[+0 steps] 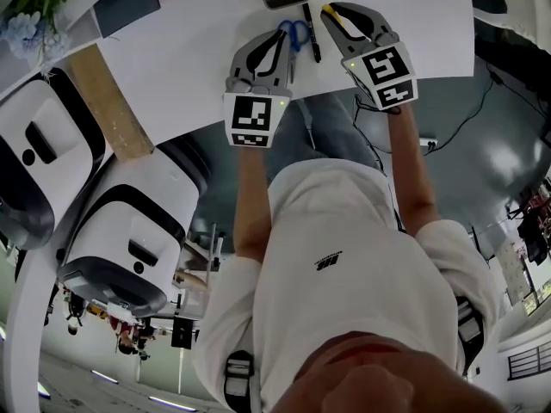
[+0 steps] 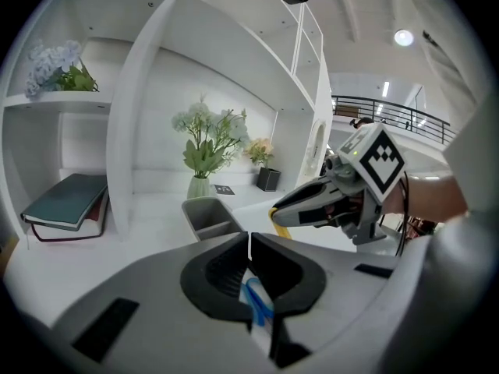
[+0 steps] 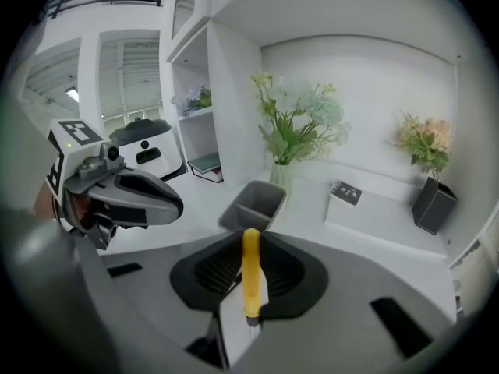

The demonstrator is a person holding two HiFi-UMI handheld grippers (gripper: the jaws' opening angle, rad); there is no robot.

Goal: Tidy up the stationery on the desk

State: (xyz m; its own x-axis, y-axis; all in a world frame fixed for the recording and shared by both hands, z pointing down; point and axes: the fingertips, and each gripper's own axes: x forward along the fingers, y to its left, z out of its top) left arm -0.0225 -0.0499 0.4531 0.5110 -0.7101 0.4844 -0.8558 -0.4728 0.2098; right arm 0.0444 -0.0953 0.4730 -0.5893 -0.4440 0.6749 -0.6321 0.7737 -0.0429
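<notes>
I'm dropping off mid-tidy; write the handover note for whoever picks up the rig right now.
Left hand-held gripper: jaws together, apparently on the blue-handled scissors.
Right hand-held gripper: clamped on the yellow pen, lifted off the desk.
The black pen lies on the desk between the two grippers. The grey organizer stands ahead; no stationery shows in it.
Done: two items picked up.
To do: drop both into the organizer, then fetch the black pen.
</notes>
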